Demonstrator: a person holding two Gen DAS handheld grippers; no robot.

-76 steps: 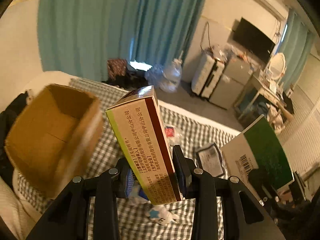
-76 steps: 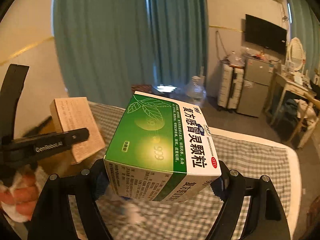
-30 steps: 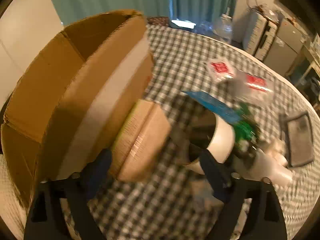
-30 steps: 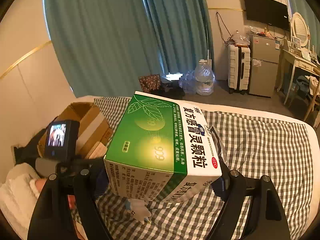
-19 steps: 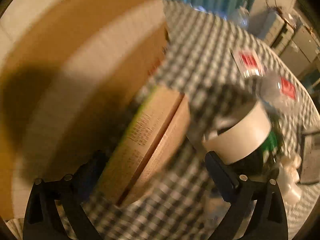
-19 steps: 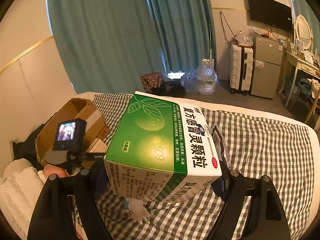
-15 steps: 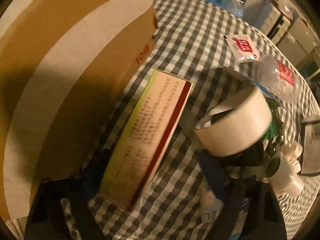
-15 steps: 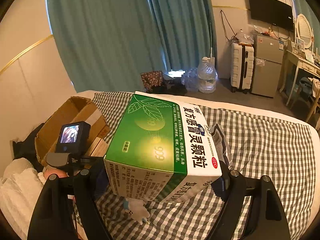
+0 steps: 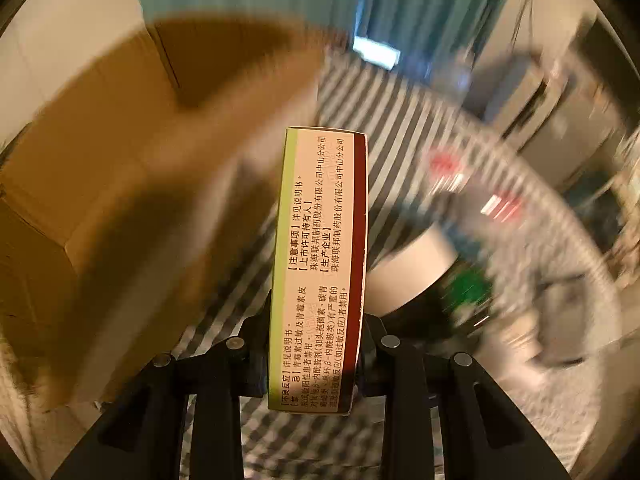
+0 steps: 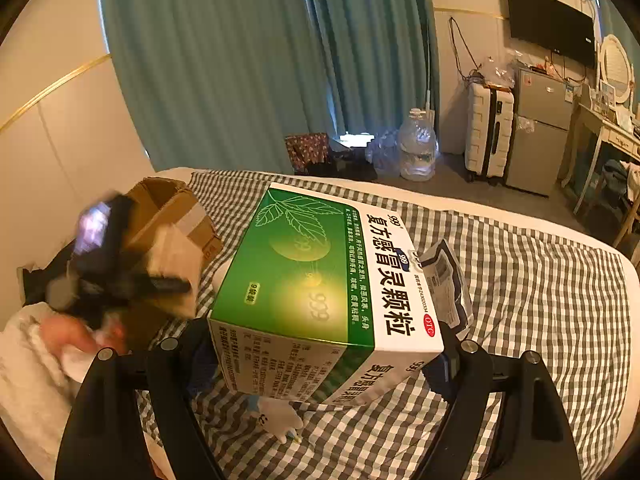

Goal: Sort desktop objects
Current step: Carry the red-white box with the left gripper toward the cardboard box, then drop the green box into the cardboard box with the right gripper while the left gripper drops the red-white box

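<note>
We are closing our left gripper (image 9: 316, 356) on the narrow medicine box (image 9: 320, 264) beside the open cardboard box (image 9: 132, 184), while our right gripper (image 10: 320, 364) is clamping the green medicine box (image 10: 320, 300) above the checked bedspread (image 10: 540, 300).

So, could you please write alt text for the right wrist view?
The right gripper holds a green medicine box over a checked bedspread. To the left, blurred, the left gripper lifts a slim box beside an open cardboard box.
</note>
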